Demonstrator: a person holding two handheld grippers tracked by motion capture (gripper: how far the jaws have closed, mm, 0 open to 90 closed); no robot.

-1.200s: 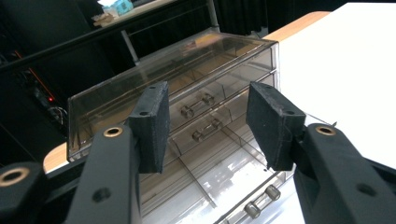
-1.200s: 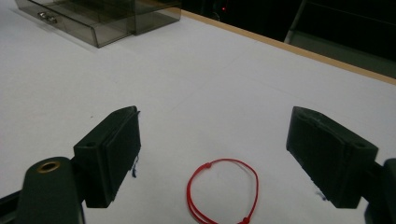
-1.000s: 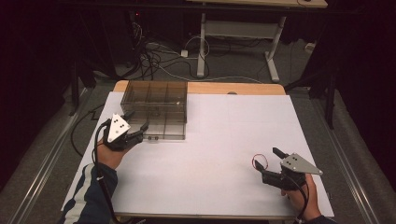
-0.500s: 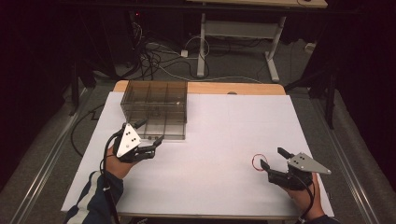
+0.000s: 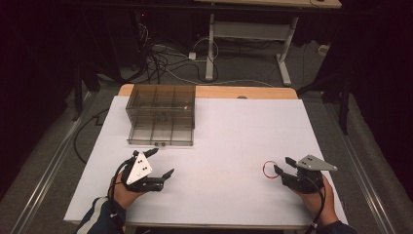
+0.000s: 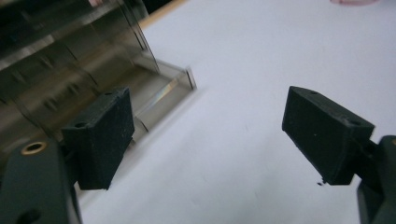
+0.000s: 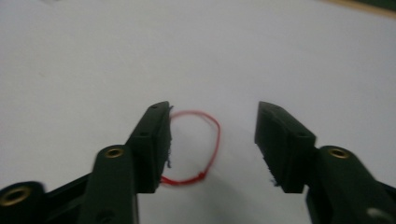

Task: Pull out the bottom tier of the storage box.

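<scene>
A small red thread loop [image 5: 269, 169] lies on the white table sheet [image 5: 234, 136] at the right. My right gripper [image 5: 282, 164] rests low beside it, and its jaws have just been closing. In the right gripper view the loop [image 7: 218, 135] lies between the jaws of the right gripper [image 7: 212, 122]. The left pad [image 7: 152, 144] touches the thread while the right pad stands clear. My left gripper [image 5: 161, 162] is at the near left. Its jaws have just been opening and stand wide in the left gripper view [image 6: 210, 128], with nothing between them.
A clear smoky compartment box [image 5: 160, 100] stands at the back left, its lower drawer [image 5: 160, 134] pulled out toward me. The same drawer's corner [image 6: 180, 79] is close to my left gripper. Cables and desk legs [image 5: 210, 44] are on the floor beyond the table.
My left gripper has come away from the box, toward me and lower, and its jaws have widened. The right gripper has stayed by the red loop and its jaws have narrowed around it.
</scene>
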